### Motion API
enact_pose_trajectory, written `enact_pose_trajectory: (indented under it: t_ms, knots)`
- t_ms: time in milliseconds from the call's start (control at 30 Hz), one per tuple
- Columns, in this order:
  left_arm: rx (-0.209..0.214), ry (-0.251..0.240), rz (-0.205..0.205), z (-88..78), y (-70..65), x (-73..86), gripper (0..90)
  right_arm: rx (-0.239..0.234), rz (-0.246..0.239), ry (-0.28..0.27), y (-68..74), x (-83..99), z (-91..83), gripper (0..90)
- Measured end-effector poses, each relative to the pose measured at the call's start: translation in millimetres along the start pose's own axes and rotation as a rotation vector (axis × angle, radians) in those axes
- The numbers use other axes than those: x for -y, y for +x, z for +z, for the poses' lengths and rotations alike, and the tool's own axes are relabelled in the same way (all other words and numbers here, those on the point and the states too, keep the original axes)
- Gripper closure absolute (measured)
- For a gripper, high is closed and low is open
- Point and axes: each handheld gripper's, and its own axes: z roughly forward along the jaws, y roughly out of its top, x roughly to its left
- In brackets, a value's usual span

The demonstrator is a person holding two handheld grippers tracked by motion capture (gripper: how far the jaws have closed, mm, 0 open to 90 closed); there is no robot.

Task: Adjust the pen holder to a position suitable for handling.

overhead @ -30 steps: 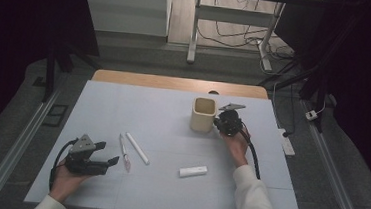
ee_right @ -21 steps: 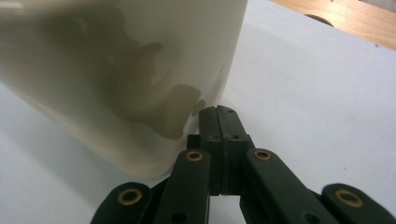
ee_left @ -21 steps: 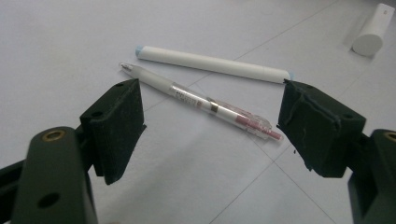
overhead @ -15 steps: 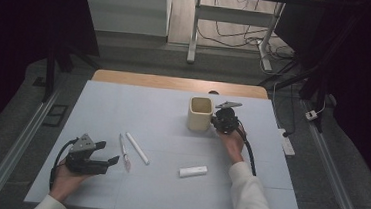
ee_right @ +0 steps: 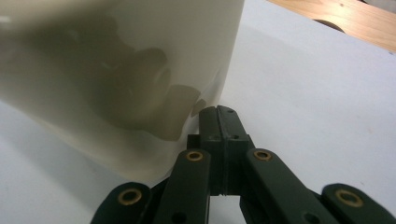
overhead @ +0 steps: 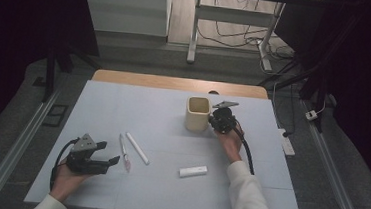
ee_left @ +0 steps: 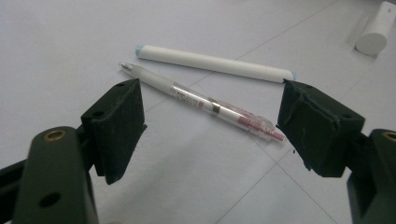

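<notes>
— Two grippers on the table; any writing to read on the things near them?
— None legible. The clear pen [ee_left: 205, 103] carries a small printed band along its barrel, too blurred to make out. It lies in the middle of the left gripper view, just beside a white marker [ee_left: 215, 64] above it, with a white cap [ee_left: 376, 30] at the upper right corner.
— And the left gripper [overhead: 112, 153]?
— Lower left of the high view, jaws spread wide, the pen lying ahead of them on the pale table sheet [overhead: 123, 104], untouched.
— The right gripper [ee_right: 217, 112]?
— Jaws pressed together with nothing between them, tips right at the side of the cream cup [ee_right: 121, 60], which fills the upper left of the right gripper view. In the high view the cup [overhead: 198, 113] stands right of centre, the right gripper [overhead: 216, 121] just beside it.
— Anything in the way?
— The cup wall blocks the right gripper view; whether the tips touch it I cannot tell.
</notes>
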Motion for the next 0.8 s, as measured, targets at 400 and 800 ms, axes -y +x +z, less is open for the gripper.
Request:
enact_pose_trajectory:
  t_ms: [400, 800]
  knots:
    - [-0.014, 0.009, 0.018, 0.8, -1.3, -0.3, 23.0, -0.024, -0.034, 0.01, 15.5, -8.8, 7.4, 89.3]
    - [-0.011, 0.001, 0.016, -1.4, -1.3, -0.3, 23.0, -0.043, -0.072, 0.018, 29.1, -14.9, 12.1, 89.3]
